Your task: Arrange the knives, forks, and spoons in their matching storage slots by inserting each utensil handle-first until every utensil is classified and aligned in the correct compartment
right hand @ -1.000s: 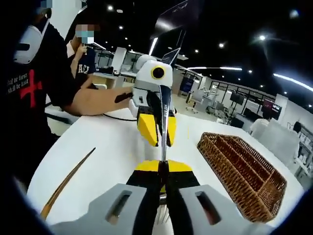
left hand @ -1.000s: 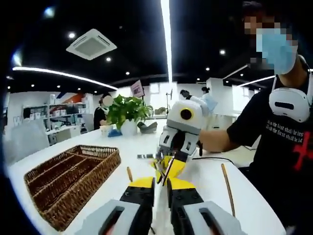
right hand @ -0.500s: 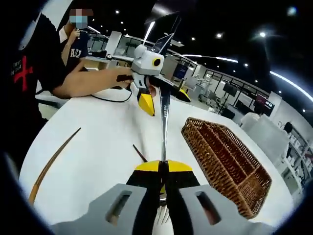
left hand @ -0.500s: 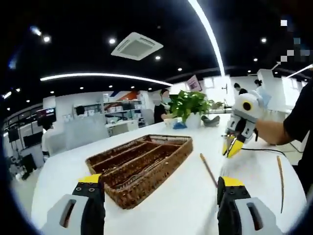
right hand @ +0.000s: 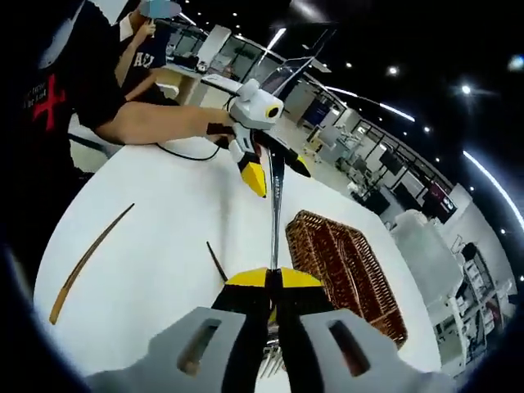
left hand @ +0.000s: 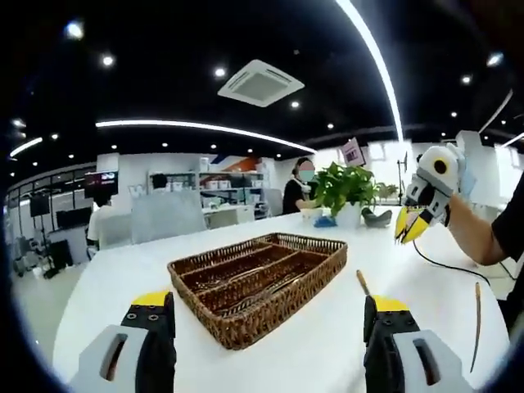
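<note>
The right hand-held gripper pinches a metal fork between its pressed-together jaws, the handle pointing forward and the tines back near the camera. Beyond the handle tip, the left hand-held gripper hovers with its jaws spread wide apart and nothing between them. The wicker tray sits on the white worktop just right of the fork. In the left gripper view the tray lies ahead between the spread jaws, and two wooden chopsticks rest on the worktop beside it.
</note>
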Motion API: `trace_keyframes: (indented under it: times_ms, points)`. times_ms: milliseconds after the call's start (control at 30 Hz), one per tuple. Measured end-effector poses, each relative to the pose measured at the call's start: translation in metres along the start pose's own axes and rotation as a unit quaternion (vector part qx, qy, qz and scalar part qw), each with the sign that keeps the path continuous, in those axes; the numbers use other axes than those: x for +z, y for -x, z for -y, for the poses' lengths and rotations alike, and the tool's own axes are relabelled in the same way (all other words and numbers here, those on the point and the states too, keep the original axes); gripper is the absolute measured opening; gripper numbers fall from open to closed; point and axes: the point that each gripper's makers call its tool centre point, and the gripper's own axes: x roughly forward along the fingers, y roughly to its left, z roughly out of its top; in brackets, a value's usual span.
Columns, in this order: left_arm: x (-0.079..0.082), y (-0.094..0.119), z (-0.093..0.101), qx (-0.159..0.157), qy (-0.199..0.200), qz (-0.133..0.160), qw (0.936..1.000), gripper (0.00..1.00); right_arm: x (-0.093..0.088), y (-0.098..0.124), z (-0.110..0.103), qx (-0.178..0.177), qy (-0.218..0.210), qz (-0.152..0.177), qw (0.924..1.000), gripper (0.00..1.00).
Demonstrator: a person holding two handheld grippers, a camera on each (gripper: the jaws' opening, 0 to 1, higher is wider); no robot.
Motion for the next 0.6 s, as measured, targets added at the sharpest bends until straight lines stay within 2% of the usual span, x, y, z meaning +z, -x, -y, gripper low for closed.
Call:
trace_keyframes:
  times_ms: [300,600]
  points:
    - [0.0,-0.002,-0.004,0.005,-0.008,-0.002,1.0,1.0,-0.007,0.005,0.011,-0.012,-0.012,0.008,0.9998,0.0]
    - [-0.005,-0.004,-0.006,0.011,-0.011,-0.011,0.9998,1.0,-0.001,0.006,0.013,-0.01,0.011,0.012,0.9998,0.0]
